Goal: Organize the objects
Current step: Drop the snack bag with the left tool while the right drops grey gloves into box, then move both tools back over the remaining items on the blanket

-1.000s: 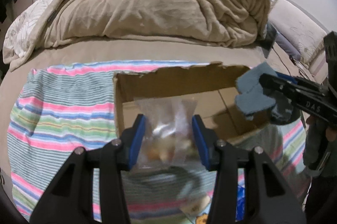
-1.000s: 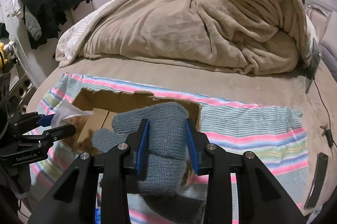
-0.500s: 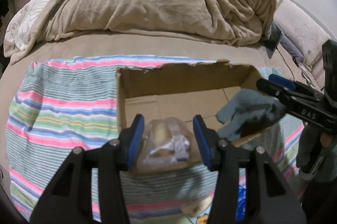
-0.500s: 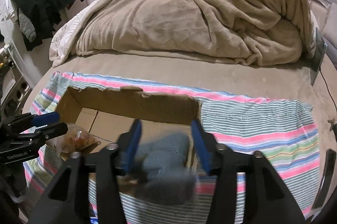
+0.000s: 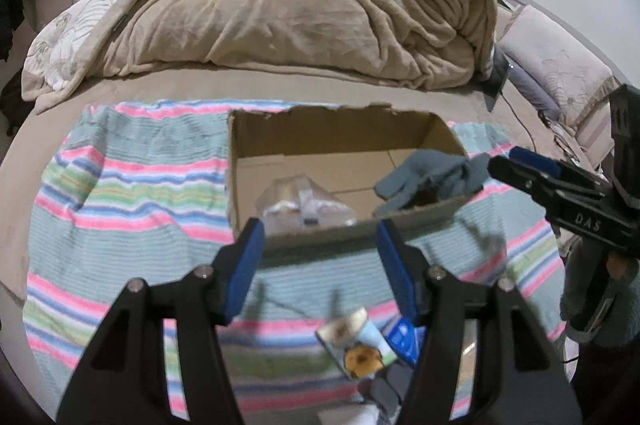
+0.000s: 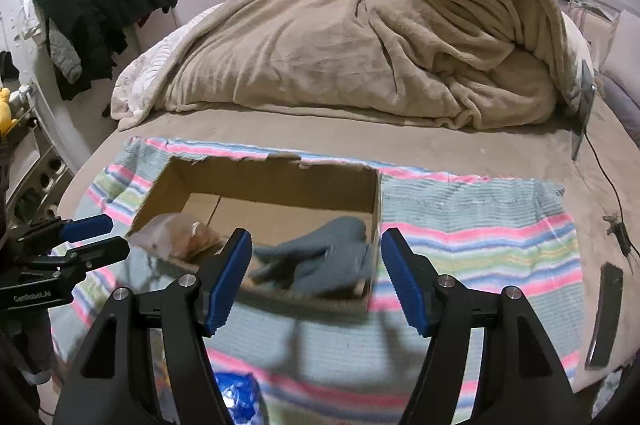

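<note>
We hold our left tongs spread wide and empty at the bottom centre of the left view; our right tongs gape just as wide, gripping nothing; the cardboard box sits mid-frame on the striped blanket, on the bed; inside it, a plastic bag lies left, the grey glove right.

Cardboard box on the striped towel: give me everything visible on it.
The cardboard box is brown corrugated, open-topped, with ragged torn upper edges and a seamed floor. It sits flat on the striped towel on the bed. Inside lie a clear plastic bag near the left end and grey-blue knit gloves at the right, draped against the near wall. Neither open gripper, left gripper or right gripper, touches it.
</note>
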Available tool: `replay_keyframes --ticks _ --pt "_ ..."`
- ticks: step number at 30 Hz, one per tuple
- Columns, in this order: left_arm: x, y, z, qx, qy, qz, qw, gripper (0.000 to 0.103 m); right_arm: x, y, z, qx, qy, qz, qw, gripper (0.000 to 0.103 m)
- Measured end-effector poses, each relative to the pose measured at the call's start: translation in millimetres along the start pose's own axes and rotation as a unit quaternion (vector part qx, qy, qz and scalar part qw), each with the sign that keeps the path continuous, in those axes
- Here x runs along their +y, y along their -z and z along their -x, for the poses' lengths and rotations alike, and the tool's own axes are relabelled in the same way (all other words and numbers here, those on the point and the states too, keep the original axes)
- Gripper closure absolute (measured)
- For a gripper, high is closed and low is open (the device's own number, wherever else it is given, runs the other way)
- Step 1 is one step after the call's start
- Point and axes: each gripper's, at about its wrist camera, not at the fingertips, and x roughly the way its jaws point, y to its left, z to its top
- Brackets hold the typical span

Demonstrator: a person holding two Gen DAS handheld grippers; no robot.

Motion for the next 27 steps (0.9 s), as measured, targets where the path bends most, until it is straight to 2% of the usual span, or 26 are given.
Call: replay_keyframes --ticks 17,27 --pt "-17 58 33 0.021 -0.005 -0.001 0.9998 0.043 28 63 46 0.02 -0.02 0.017 0.999 0.032" --pt "-33 88 31 0.049 -0.009 -0.027 0.9984 0.043 36 93 50 0.048 -0.03 0.015 0.998 0.032"
